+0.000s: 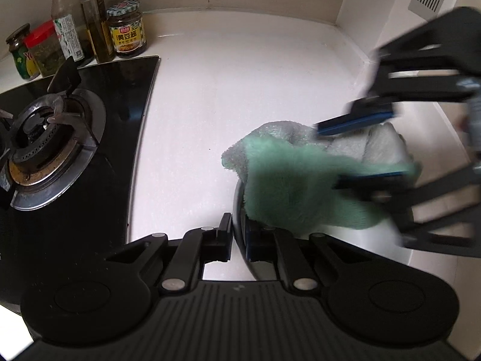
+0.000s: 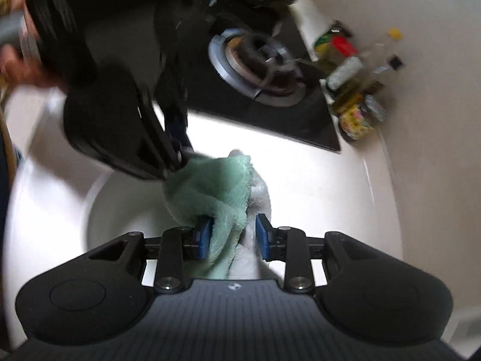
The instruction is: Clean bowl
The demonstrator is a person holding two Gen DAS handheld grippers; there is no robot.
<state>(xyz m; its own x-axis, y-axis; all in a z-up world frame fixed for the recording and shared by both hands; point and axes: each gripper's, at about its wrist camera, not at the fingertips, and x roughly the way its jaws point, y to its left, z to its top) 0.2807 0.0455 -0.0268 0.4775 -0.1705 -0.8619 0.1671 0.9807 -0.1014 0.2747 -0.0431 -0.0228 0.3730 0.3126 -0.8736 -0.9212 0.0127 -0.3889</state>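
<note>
Countertop (image 1: 228, 96) of pale, glossy stone runs under both your tongs, meeting a cream wall at the back corner. At far left a black glass hob (image 1: 126, 96) carries a steel gas burner (image 1: 51, 147), with sauce jars and oil bottles (image 1: 99, 30) lined up behind it. Your left gripper (image 1: 239, 234) pinches narrow on the rim of the white bowl (image 1: 375, 237), which sits on the counter right of the hob. Inside it lies the green cloth (image 1: 288, 180). Your right gripper (image 2: 231, 237) stands wide, the cloth loose between its blue pads (image 2: 206, 237), not pressed.
</note>
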